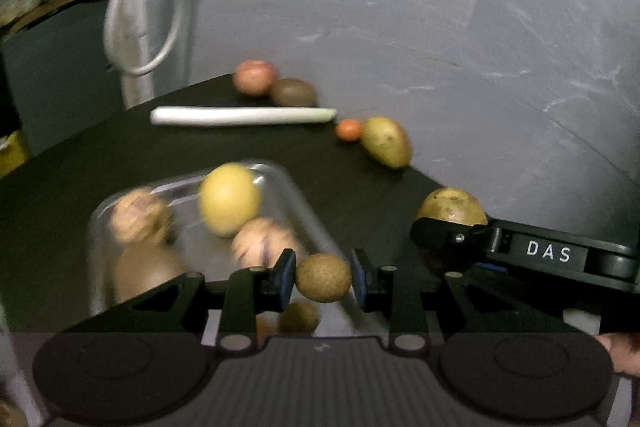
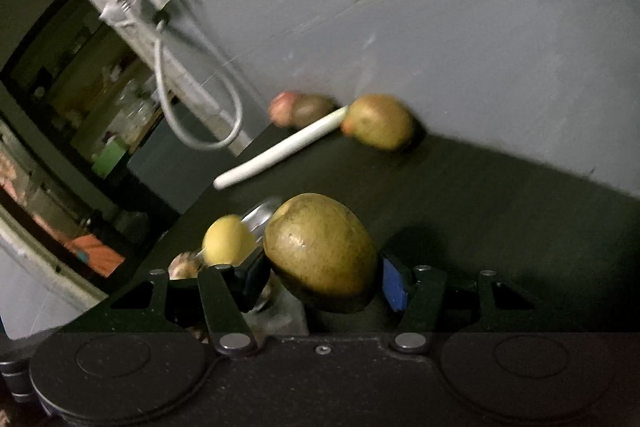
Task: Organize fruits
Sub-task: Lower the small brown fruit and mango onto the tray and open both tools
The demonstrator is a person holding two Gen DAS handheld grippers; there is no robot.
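My left gripper (image 1: 323, 277) is shut on a small round brown fruit (image 1: 323, 277) and holds it above the near right rim of a clear container (image 1: 308, 217). The container holds a yellow round fruit (image 1: 229, 199) and several brownish and pink items. My right gripper (image 2: 320, 277) is shut on a large brown-green potato (image 2: 320, 253); in the left wrist view the right gripper (image 1: 448, 227) is to the right of the container with the potato (image 1: 452, 207) in it. The yellow fruit also shows in the right wrist view (image 2: 226, 241).
On the dark table (image 1: 100, 155) by the grey wall lie a white leek (image 1: 240, 115), a pink fruit (image 1: 254, 77), a kiwi (image 1: 294, 91), a small orange fruit (image 1: 349, 129) and another potato (image 1: 386, 142). A white cable (image 1: 132, 7) hangs at the left.
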